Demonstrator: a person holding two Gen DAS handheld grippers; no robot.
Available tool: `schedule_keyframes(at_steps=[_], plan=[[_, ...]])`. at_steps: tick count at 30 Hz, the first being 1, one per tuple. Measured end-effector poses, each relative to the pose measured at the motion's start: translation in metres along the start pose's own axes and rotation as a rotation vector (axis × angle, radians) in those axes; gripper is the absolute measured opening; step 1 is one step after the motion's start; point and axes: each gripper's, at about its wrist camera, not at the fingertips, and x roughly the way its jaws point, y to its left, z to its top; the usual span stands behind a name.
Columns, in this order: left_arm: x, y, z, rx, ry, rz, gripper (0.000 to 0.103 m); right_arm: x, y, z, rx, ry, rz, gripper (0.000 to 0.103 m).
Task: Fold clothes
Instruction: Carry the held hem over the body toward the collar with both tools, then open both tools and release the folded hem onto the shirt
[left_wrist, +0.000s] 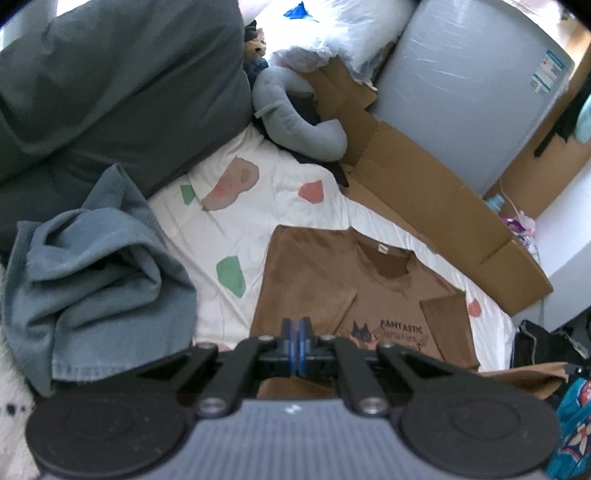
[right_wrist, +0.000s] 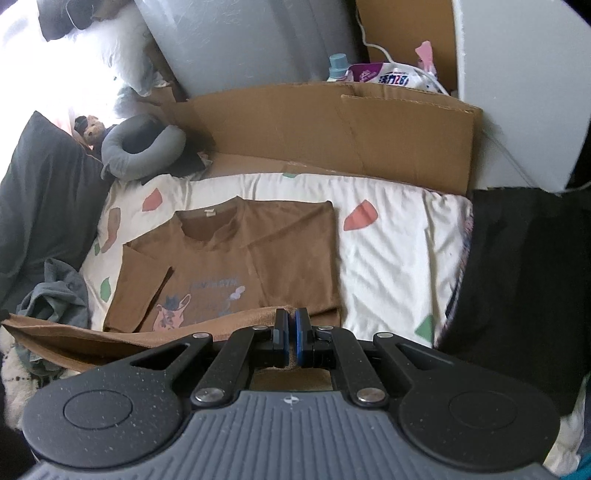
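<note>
A brown T-shirt (left_wrist: 325, 280) (right_wrist: 266, 240) with a cat print lies face up on the patterned white bed sheet (left_wrist: 229, 225) (right_wrist: 399, 251), both sleeves folded inward. Its bottom hem is lifted off the bed. In the left wrist view, my left gripper (left_wrist: 295, 326) is shut, with brown cloth pinched between its blue pads and hanging below them. In the right wrist view, my right gripper (right_wrist: 291, 319) is likewise shut on the hem, which stretches away to the left as a raised brown band (right_wrist: 92, 339). The collar lies at the far end.
A crumpled grey-blue garment (left_wrist: 96, 288) (right_wrist: 55, 299) lies left of the shirt. A dark grey pillow (left_wrist: 110, 92), a grey neck pillow (left_wrist: 291, 118) (right_wrist: 144, 155) and flattened cardboard (left_wrist: 424, 192) (right_wrist: 332, 125) border the bed. A black cloth (right_wrist: 517, 295) covers the right side.
</note>
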Motion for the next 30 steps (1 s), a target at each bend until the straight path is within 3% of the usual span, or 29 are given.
schedule_keyframes(at_steps=[17,26,30], plan=[[0.161,0.020,0.040,0.016,0.088,0.044,0.002,0.154,-0.023,0.049,-0.053,0.081,-0.063,0.001],[0.235,0.029,0.036,0.035,0.110,0.042,0.003,0.230,-0.036,0.059,-0.119,0.130,-0.107,0.001],[0.253,0.038,0.032,0.018,0.082,0.033,0.003,0.255,-0.047,0.058,-0.101,0.104,-0.088,0.003]])
